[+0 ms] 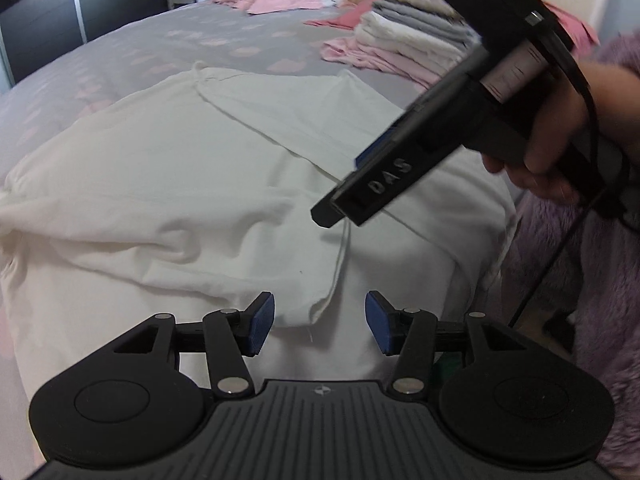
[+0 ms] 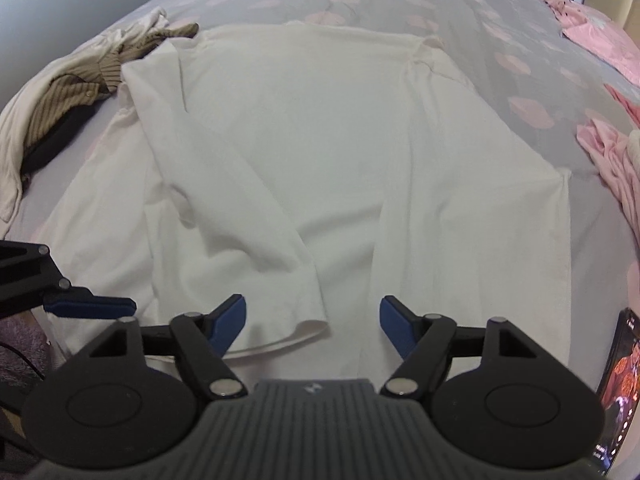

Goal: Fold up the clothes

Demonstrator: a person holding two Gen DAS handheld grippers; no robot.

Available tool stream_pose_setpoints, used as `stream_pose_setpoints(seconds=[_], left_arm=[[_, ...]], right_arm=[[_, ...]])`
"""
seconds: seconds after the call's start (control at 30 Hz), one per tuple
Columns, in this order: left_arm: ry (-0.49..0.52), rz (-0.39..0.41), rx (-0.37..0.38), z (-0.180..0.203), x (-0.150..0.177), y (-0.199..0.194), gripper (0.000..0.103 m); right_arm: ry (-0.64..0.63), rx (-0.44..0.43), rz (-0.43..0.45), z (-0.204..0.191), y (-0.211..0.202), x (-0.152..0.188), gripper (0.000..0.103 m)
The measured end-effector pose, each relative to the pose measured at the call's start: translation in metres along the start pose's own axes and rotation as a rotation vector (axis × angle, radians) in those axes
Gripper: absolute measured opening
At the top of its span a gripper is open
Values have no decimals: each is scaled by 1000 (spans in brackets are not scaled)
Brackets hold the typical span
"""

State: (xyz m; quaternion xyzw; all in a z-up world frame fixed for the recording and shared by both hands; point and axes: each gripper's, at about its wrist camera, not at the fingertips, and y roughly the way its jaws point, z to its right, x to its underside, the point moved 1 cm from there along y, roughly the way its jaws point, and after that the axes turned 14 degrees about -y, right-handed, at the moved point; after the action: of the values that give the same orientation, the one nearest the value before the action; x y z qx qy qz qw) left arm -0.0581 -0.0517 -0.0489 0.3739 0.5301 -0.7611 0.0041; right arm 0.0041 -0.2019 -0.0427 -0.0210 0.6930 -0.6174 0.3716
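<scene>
A white cotton long-sleeved shirt (image 2: 320,152) is spread flat on the grey pink-patterned bed (image 2: 400,4), just ahead of both tools. The left tool (image 1: 320,322) and right tool (image 2: 312,326) are held wide open, gripping nothing.

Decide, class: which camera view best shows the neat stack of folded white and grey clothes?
The left wrist view: the stack of folded white and grey clothes sits clearly on the bed. The right wrist view misses it.

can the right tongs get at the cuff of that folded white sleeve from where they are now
Probably yes. The right tongs are open just above the sleeve cuff of the white shirt, with nothing lying between them.
</scene>
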Motion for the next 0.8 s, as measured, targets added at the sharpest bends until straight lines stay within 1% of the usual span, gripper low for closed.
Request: stream_pose_setpoints(seconds=[0.03, 0.07, 0.1, 0.13, 0.17, 0.2, 0.27, 0.37, 0.43, 0.5, 0.57, 0.63, 0.73, 0.8], left_arm=[[0, -3, -5, -1, 0, 2, 46], [1, -7, -10, -2, 0, 4, 39], [1, -10, -14, -2, 0, 6, 27], [1, -14, -19, -3, 1, 8, 22], [1, -17, -24, -4, 1, 10, 11], [2, -21, -29, -5, 1, 11, 4], [-6, -19, -34, -7, 0, 12, 0], [-49, 20, -4, -11, -7, -8, 0], [-83, 49, 40, -10, -13, -27, 0], [-124, 77, 105, -10, -17, -45, 0], [-167, 101, 169, -9, -20, -61, 0], [-192, 111, 208, -8, -21, -70, 0], [-182, 103, 199, -6, -22, -74, 0], [-166, 97, 151, -11, -24, -74, 0]], right_arm=[[13, -3, -10, 2, 5, 1, 62], [26, -9, -20, 4, 9, 2, 54], [39, -26, -27, 6, 13, 2, 48], [53, -50, -31, 7, 15, 3, 33], [65, -69, -31, 8, 17, 3, 21], [77, -79, -26, 8, 16, 4, 18], [88, -88, -14, 10, 11, 4, 7], [113, -105, 20, 12, -2, 2, 4], [112, -106, 48, 14, -16, 0, 4], [101, -100, 80, 15, -34, -1, 4], [82, -44, 112, 19, -53, -1, 3], [92, 8, 137, 27, -70, 3, 3], [152, 54, 138, 45, -80, 11, 3], [197, 81, 126, 59, -80, 15, 3]])
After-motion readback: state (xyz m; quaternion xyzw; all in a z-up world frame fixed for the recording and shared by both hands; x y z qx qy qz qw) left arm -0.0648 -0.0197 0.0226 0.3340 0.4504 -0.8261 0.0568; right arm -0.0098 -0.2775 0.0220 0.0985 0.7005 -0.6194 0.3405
